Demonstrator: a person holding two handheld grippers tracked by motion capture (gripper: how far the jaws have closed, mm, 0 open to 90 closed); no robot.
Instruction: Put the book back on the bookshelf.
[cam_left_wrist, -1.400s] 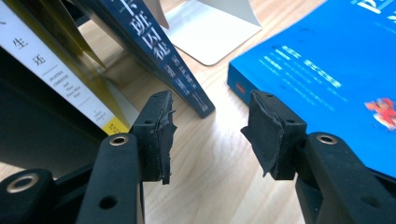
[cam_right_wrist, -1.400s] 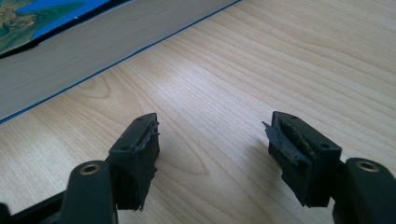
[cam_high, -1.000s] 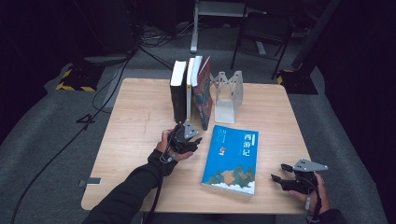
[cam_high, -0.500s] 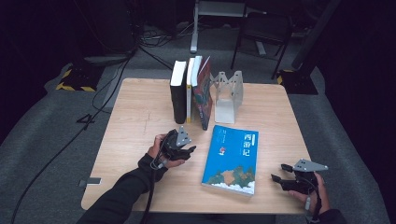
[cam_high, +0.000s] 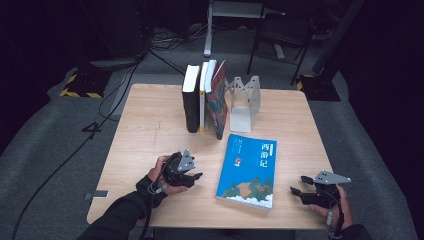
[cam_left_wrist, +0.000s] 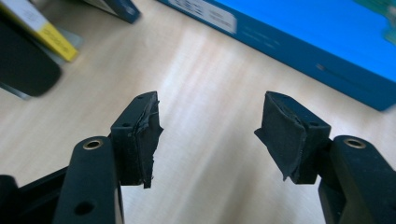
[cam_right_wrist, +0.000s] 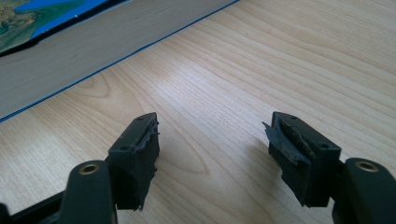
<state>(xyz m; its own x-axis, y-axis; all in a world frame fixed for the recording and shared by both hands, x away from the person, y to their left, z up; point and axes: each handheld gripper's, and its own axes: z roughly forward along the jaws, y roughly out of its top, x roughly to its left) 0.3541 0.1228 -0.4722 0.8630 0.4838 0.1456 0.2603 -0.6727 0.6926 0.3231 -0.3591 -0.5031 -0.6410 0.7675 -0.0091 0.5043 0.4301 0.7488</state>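
Observation:
A blue book (cam_high: 248, 169) lies flat at the table's front middle. Its spine side (cam_left_wrist: 299, 51) crosses the top of the left gripper view, and its page edge (cam_right_wrist: 84, 51) crosses the top left of the right gripper view. My left gripper (cam_high: 194, 175) rests on the table to the left of the book, open with nothing between its jaws (cam_left_wrist: 208, 126). At the front right, my right gripper (cam_high: 295, 191) is open and empty (cam_right_wrist: 212, 140), low over bare wood beside the book.
Three books (cam_high: 205, 97) stand upright at the back middle of the table (cam_high: 145, 130), the red one leaning. A white metal bookend (cam_high: 244, 102) stands just to their right. Dark floor, cables and chair legs surround the table.
My left gripper has drawn back toward the front left of the table, away from the standing books. The right gripper and the blue book have stayed put.

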